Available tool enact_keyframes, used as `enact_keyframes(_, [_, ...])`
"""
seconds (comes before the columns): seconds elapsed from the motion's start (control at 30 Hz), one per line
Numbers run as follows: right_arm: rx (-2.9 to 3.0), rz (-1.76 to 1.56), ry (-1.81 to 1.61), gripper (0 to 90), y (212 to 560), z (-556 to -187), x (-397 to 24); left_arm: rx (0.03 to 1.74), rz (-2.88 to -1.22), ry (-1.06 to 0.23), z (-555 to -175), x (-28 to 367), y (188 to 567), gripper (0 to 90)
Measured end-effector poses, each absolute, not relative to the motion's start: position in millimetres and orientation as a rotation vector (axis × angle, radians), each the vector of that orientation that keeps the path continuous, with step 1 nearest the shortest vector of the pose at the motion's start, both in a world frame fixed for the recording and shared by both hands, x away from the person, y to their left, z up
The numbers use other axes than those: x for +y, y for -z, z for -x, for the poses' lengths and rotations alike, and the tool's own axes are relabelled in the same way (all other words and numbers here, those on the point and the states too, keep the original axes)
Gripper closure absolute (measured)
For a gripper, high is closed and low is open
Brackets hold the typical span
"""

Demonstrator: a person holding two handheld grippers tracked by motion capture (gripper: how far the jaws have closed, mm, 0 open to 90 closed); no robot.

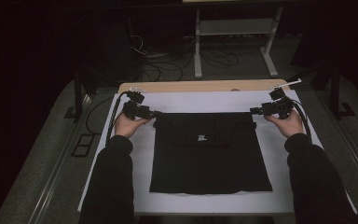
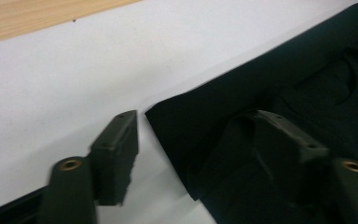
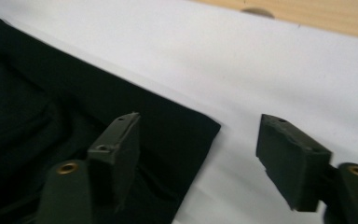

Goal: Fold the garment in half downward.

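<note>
So you've got the black garment (image 1: pixel 209 154) lying flat on the white sheet (image 1: pixel 279 196) that covers most of the table, folded into a rough rectangle with a small white logo (image 1: pixel 202 138) facing up near its far middle. Your left gripper (image 1: pixel 154 113) sits right at the far left corner of the cloth and your right gripper (image 1: pixel 253 111) at the far right corner, both pointing inward toward each other along the top edge. In the left gripper view the jaws are spread apart: one finger (image 2: pixel 119 151) hangs over bare white sheet, the other over the dark fabric, and the corner of the garment (image 2: pixel 205 126) lies between them with nothing pinching it. Same story in the right gripper view, one finger (image 3: pixel 116 149) over the cloth, the other (image 3: pixel 291 158) over the white sheet, with the garment's corner (image 3: pixel 186 126) loose in the gap. So both sets of jaws are wide and gripping nothing, and the fabric looks settled flat on the sheet under them. A strip of bare wood table (image 1: pixel 205 86) shows past the far edge of the sheet, and you can see the same wood at the top of both gripper views. Your hands are holding the grippers from the outer sides, sleeves coming in from the bottom.
</note>
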State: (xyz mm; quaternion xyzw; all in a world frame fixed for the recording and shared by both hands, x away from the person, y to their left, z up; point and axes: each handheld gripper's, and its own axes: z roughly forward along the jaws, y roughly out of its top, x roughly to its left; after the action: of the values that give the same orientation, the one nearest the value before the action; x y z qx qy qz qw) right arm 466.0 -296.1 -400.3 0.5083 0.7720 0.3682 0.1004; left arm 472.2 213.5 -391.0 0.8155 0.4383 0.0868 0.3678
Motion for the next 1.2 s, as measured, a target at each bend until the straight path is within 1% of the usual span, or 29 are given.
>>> enact_keyframes(0.03, [2.276,-1.489,-1.097,22.6,399,-465,-297,1.12,-2.098,-0.209,-472,214,390,23.2])
enact_keyframes(0.1, [2.266,-1.482,-1.116,19.2,396,-464,-297,1.12,-2.101,-0.219,-471,211,389,16.1])
enact_keyframes(0.17, [2.259,-1.471,-1.135,14.0,393,-463,-297,1.104,-2.091,-0.194,-470,210,388,9.8])
enact_keyframes(0.27, [2.257,-1.46,-1.158,13.6,391,-462,-297,1.079,-2.056,-0.17,-469,206,385,4.3])
enact_keyframes(0.33, [2.257,-1.456,-1.169,11.1,389,-461,-296,1.061,-2.054,-0.171,-467,204,383,1.3])
enact_keyframes(0.37, [2.254,-1.455,-1.177,9.1,389,-461,-295,1.052,-2.052,-0.168,-466,202,383,1.1])
enact_keyframes(0.43, [2.252,-1.457,-1.18,1.4,388,-461,-294,1.042,-2.058,-0.16,-466,201,382,0.3])
enact_keyframes(0.47, [2.251,-1.46,-1.175,0.0,387,-461,-293,1.043,-2.056,-0.16,-466,201,382,0.0])
enact_keyframes(0.57, [2.247,-1.457,-1.185,0.0,387,-460,-290,1.025,-2.049,-0.135,-465,201,383,0.0])
enact_keyframes(0.97, [2.317,-1.424,-1.21,0.0,389,-459,-275,0.972,-2.043,-0.15,-463,189,383,0.0])
enact_keyframes(1.2, [2.38,-1.392,-1.217,0.0,393,-458,-263,0.938,-2.028,-0.089,-465,185,388,0.0])
